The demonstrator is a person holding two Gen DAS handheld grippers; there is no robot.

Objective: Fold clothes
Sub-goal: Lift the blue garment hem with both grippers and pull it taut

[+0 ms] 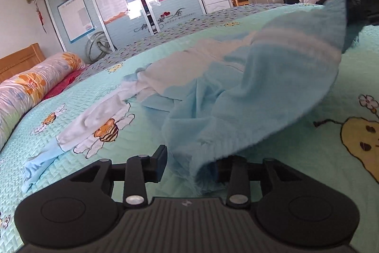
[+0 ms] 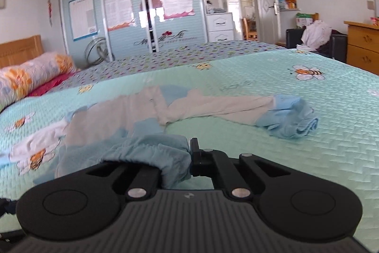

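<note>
- Left claw (image 1: 189, 165): jaws apart, low over the bed; the hem of the top hangs into the gap, draped over the right finger, left finger (image 1: 159, 164) clear of the cloth.
- Right claw (image 2: 189, 158): jaws together, clamped on a bunched blue fold of the top; cloth covers the left finger, right finger (image 2: 195, 158) showing.
- Top (image 1: 248, 91): pale blue and white, long-sleeved, spread rumpled on the bed; one edge lifted towards the right claw, which shows dark at the upper right of the left view.
- Sleeve (image 2: 291, 120): stretched out to the right, blue cuff crumpled, lying flat.
- Bed (image 2: 284, 158): mint quilted cover with bee prints.
- Bolster (image 1: 35, 84): floral, at the headboard, left.
- Wardrobe (image 2: 132, 11): sliding doors with posters, far wall.
- Dresser (image 2: 362, 44): wooden, far right.
</note>
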